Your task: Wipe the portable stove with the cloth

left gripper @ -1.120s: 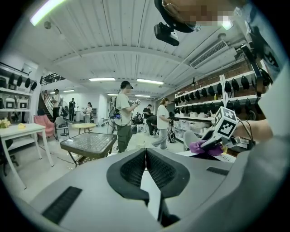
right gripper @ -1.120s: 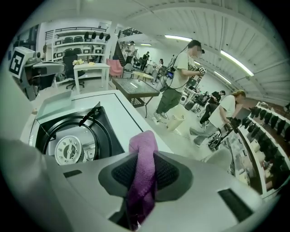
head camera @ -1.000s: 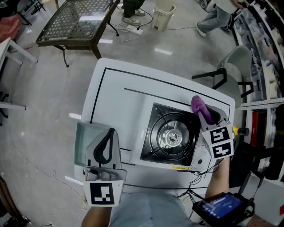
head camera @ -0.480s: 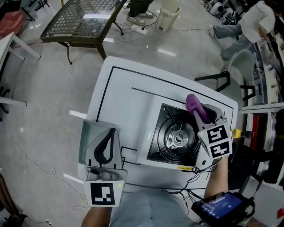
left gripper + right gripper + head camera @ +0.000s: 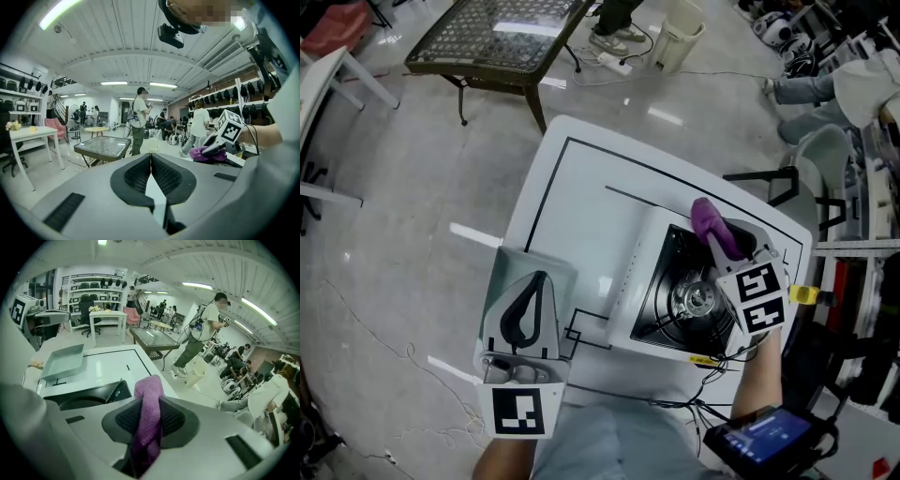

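The right gripper (image 5: pixel 149 420) clamps a fuzzy purple cloth (image 5: pixel 149 390) over the black-topped white portable stove (image 5: pixel 675 291); the left gripper (image 5: pixel 151 161) has jaws together, empty

purple cloth (image 5: pixel 711 223). portable stove (image 5: pixel 673 279): black top, silver burner, white sides. white table (image 5: pixel 581 216) with thin black lines. pale grey-green tray (image 5: pixel 508 281). left gripper (image 5: pixel 536 278) and right gripper (image 5: pixel 719 236): grey, black ribbed pads, black-and-white marker cubes.
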A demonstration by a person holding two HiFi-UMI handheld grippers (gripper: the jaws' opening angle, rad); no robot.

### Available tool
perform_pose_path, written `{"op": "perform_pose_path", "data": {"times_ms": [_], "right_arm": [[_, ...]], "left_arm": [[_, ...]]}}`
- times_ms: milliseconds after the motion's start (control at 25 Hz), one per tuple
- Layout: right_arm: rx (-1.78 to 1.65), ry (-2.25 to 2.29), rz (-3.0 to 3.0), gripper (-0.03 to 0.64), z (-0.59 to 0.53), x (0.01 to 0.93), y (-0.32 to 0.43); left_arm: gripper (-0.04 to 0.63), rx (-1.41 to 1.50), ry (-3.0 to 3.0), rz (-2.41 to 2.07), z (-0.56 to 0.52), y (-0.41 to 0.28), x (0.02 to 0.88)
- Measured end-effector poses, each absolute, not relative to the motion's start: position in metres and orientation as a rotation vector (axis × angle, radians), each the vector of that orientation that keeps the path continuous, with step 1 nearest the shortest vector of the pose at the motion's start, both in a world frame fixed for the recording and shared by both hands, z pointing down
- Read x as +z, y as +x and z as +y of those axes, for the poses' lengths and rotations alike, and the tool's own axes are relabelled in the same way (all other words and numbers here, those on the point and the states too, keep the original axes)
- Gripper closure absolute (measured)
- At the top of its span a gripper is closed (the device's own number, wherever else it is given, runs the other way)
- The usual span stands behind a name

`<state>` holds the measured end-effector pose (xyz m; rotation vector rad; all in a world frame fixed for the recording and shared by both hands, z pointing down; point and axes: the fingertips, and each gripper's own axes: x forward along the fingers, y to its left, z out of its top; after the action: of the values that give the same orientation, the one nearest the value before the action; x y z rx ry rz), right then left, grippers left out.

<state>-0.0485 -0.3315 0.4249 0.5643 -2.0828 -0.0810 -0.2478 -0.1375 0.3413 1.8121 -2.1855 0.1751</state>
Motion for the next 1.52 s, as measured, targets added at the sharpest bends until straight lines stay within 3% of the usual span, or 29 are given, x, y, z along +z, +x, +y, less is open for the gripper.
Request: {"op": "perform_pose_path", "data": {"times_ms": [880,1520], "right_arm": [[-0.184,0.506,-2.107,0.506,-0.311,0.408,-0.148],[-0.201,0.510,-2.046,0.506,-0.313,0.422,-0.152]], "left_arm": [[0.577,0.117,1.689,-2.268,-0.085,-0.327,0.339],[0.575,0.125,1.700,-2.260,-0.082,-0.336,0.335]]}}
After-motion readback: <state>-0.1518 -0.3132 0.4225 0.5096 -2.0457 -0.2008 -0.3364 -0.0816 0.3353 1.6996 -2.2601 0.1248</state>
